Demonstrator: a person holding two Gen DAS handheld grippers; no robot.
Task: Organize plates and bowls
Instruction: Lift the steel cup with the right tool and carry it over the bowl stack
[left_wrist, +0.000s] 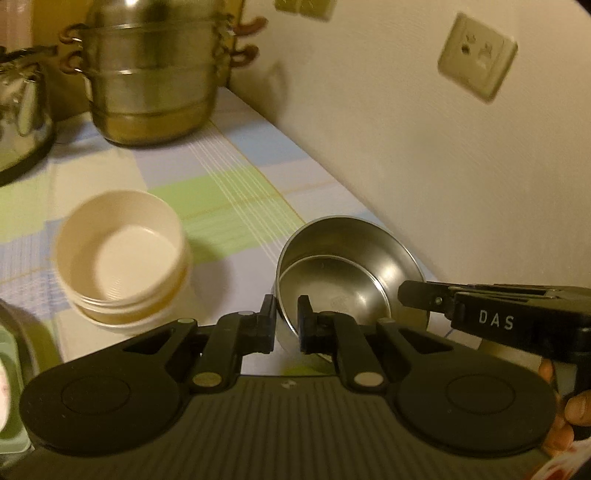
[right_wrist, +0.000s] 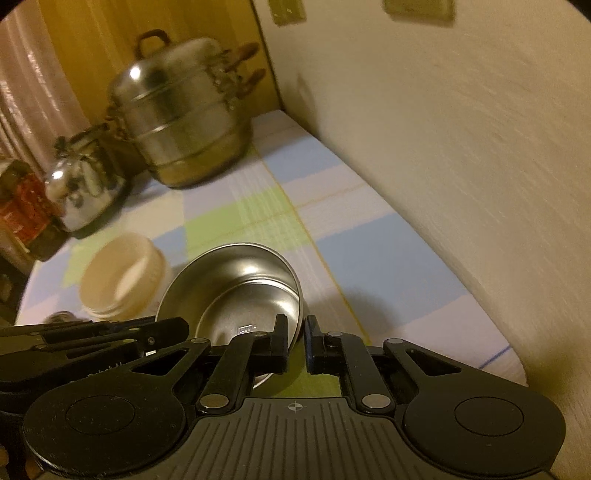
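The left claw (left_wrist: 287, 320) pinched one rim of the steel bowl (left_wrist: 343, 280), which held a smaller steel bowl (left_wrist: 325, 286) nested inside. The right claw (right_wrist: 295, 341), marked "DAS", clamped the opposite rim, so the bowls hung tilted over the checked tabletop (left_wrist: 221, 192). Left of both claws sat stacked cream bowls (left_wrist: 122, 254), the top one empty. Farther off stood a steamer pot (left_wrist: 151, 81) and a kettle (right_wrist: 83, 192).

Left gripper (left_wrist: 287, 320) and right gripper (right_wrist: 296, 341) pinch opposite rims of the steel bowl (left_wrist: 347, 269) — seemingly lifted, both angled downward.
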